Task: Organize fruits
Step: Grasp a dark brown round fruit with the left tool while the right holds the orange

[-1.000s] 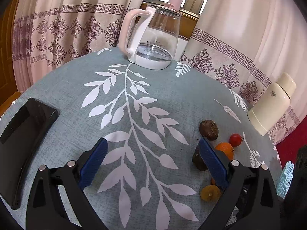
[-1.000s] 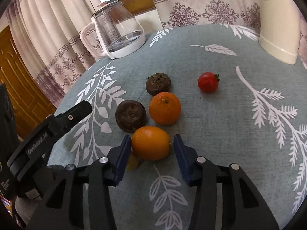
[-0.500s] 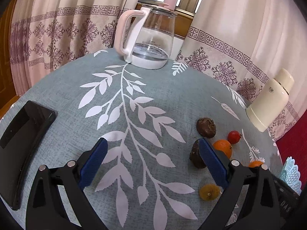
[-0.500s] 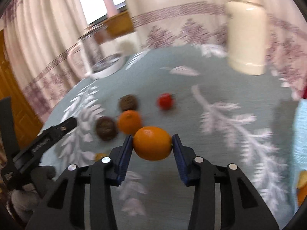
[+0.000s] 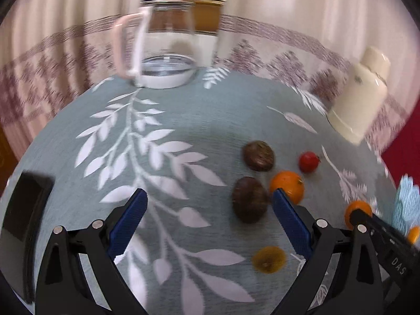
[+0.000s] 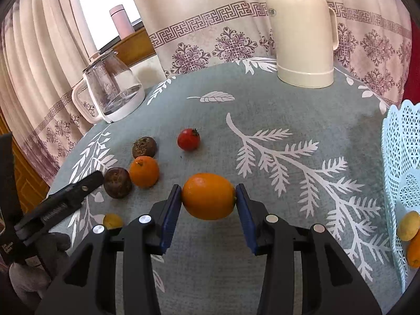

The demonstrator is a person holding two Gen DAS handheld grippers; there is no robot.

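Fruit sorting: one orange held, the rest on the table.

An orange (image 6: pixel 208 196) is clamped between the blue pads (image 6: pixel 170 211) of the right gripper (image 6: pixel 208 204) and held above the tablecloth (image 6: pixel 262 110), left of the basket (image 6: pixel 393 157). Two yellow-orange fruits (image 6: pixel 410 236) are seen inside the basket. The left gripper (image 5: pixel 207 223) is spread wide and holds nothing; a dark fruit (image 5: pixel 249 199) lies between its fingers. Left on the cloth: a second dark fruit (image 5: pixel 259 155), a smaller orange (image 5: pixel 287 186), a tomato (image 5: pixel 309 161), a small yellow fruit (image 5: pixel 269 259). Behind are noted a glass kettle (image 6: pixel 110 89), a cream flask (image 6: pixel 304 36) and a black tray (image 5: pixel 23 225).
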